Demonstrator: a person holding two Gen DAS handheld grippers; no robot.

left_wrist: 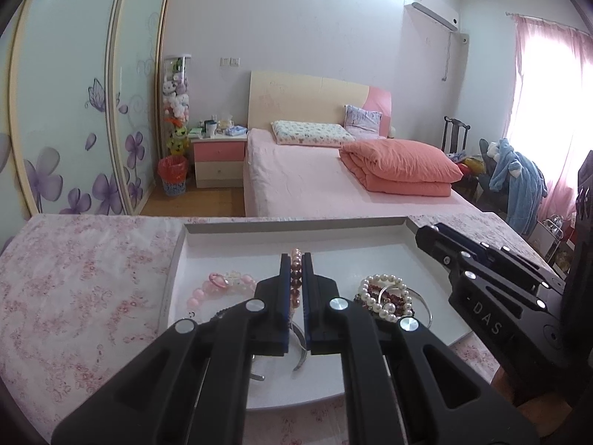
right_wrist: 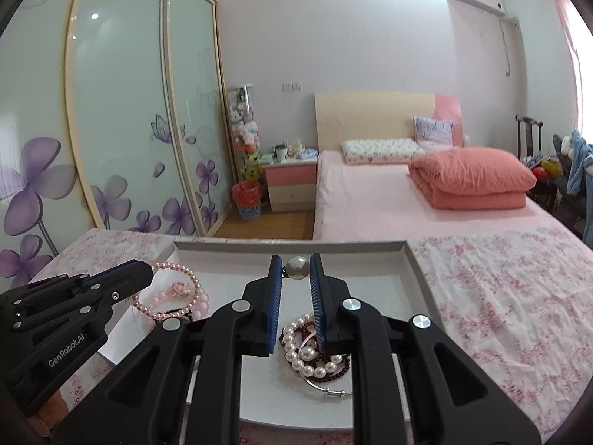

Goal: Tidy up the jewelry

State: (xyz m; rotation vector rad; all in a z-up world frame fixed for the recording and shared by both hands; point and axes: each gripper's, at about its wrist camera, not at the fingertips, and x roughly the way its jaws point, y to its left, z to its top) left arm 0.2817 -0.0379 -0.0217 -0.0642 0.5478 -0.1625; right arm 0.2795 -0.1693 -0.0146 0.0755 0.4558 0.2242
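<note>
Over the white tray [left_wrist: 178, 259] on the flowered cloth [left_wrist: 81, 282], the left gripper [left_wrist: 295, 259] is clamped on a bead bracelet [left_wrist: 295, 278]. The right wrist view alone shows that bracelet as a pink loop. There the right gripper [right_wrist: 297, 265] pinches a big pearl [right_wrist: 298, 267]. A pearl bracelet [right_wrist: 304, 352] lies in the tray below it.

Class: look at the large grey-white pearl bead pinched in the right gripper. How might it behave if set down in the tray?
The large grey-white pearl bead looks round and glossy, so it would probably roll on the flat white tray. Its smooth surface may slip between the right gripper pads. It seems small, likely light.
</note>
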